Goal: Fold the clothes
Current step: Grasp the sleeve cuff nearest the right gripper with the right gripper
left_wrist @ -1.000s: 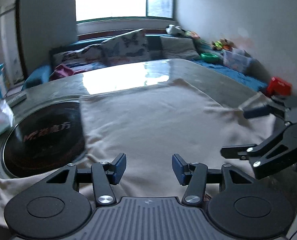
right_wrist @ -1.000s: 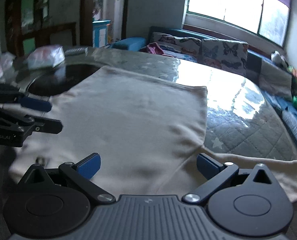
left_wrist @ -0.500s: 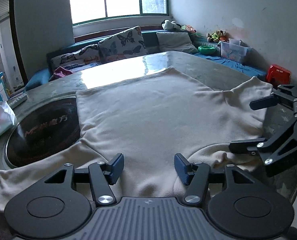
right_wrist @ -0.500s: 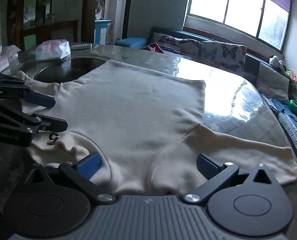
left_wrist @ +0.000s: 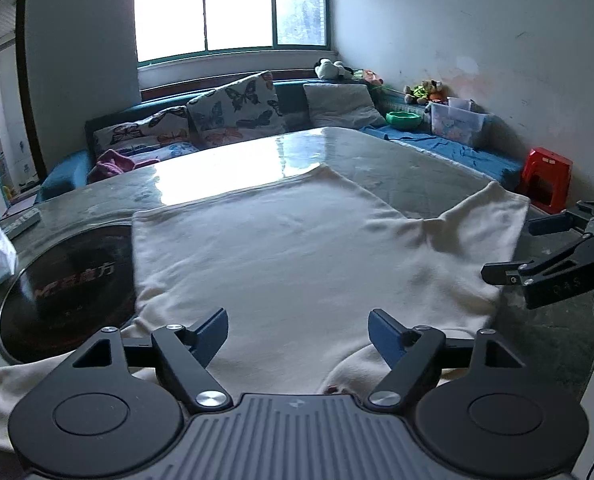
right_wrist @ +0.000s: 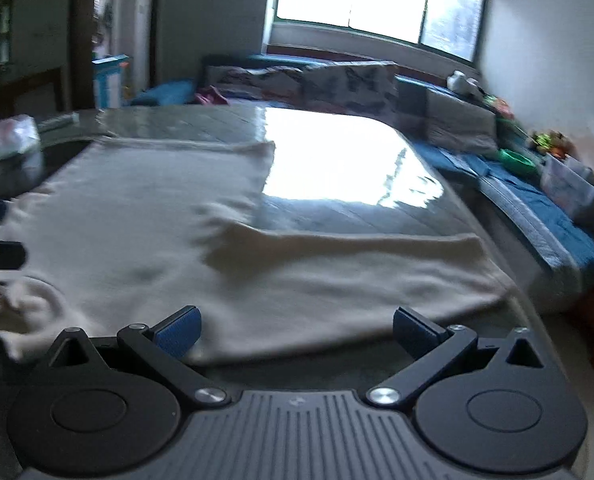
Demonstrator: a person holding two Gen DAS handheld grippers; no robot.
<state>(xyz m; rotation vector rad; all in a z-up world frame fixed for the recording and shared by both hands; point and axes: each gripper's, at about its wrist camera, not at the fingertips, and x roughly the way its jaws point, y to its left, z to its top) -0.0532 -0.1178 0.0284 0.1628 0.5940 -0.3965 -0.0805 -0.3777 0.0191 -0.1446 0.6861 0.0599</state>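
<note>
Left tongs (left_wrist: 298,332): jaws opening, wider apart than a second ago, hovering above the collar end of the cream garment with no cloth pinched between the blue pads (left_wrist: 211,330).
Right tongs (right_wrist: 295,330): jaws spread wide, nothing gripped; the near edge of the outstretched sleeve (right_wrist: 357,276) lies just ahead of them. The right view is smeared, which I read as this hand swinging sideways.
What changed: half a second ago the right tongs were over the shoulder and collar; now they face the sleeve, and in the left view they sit beside the sleeve's cuff end (left_wrist: 509,216).
Meaning for the task: judging by this, the spreading-out is done and both hands are letting go to take new holds, likely for a first sleeve fold. No fold shows yet.
Cream garment (left_wrist: 297,248): a long-sleeved top lying flat on the glossy tabletop (left_wrist: 417,168), hem far, collar near; its other sleeve trails over the dark round plate (left_wrist: 57,280) set in the tabletop.
Containers: a clear plastic bin (left_wrist: 457,120) on the blue bench holds things too small to tell; a green bowl (left_wrist: 403,119) beside it, contents unseen.
Also there: a red stool (left_wrist: 545,180) past the tabletop's right edge.
</note>
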